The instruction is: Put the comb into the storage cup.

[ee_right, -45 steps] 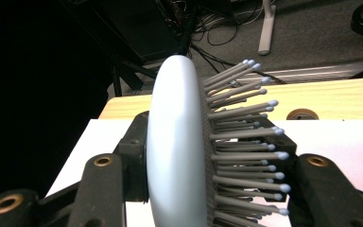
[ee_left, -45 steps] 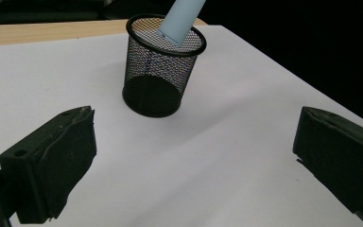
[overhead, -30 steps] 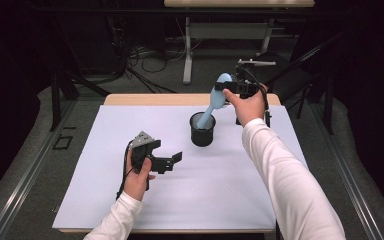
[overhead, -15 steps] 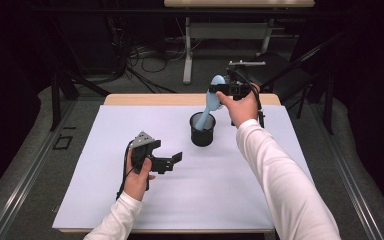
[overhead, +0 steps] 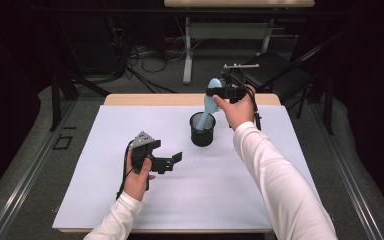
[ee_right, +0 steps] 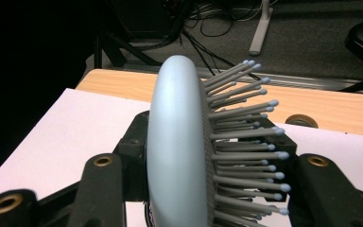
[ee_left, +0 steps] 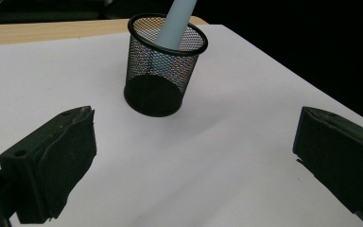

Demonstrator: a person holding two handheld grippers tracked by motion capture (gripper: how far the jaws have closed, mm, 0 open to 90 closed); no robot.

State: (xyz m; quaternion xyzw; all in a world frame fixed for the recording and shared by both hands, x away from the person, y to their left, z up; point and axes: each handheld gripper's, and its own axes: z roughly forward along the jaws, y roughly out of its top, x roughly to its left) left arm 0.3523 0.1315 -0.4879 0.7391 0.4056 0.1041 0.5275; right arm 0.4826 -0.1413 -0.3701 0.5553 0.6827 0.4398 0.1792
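Note:
A black mesh cup (overhead: 202, 130) stands upright on the white sheet (overhead: 130, 200), right of the middle. A light blue hairbrush (overhead: 211, 100) leans out of it, handle end inside the cup and head up. My right gripper (overhead: 220, 91) is shut on the brush head (ee_right: 177, 142), whose bristles point right in the right gripper view. My left gripper (overhead: 176, 160) rests low on the sheet to the cup's near left, open with nothing between its fingers. In the left gripper view the cup (ee_left: 163, 71) stands ahead of the jaws with the brush handle (ee_left: 177, 23) in it.
The white sheet covers most of a wooden table whose far edge (overhead: 180, 99) shows as a bare strip. Beyond the table are a dark chair (overhead: 275, 67), a table leg (overhead: 187, 55) and cables (overhead: 130, 55) on the floor. Bare sheet lies around the cup.
My right gripper has shifted slightly left and down with the brush, and the handle sits lower in the cup. The left gripper has not moved.

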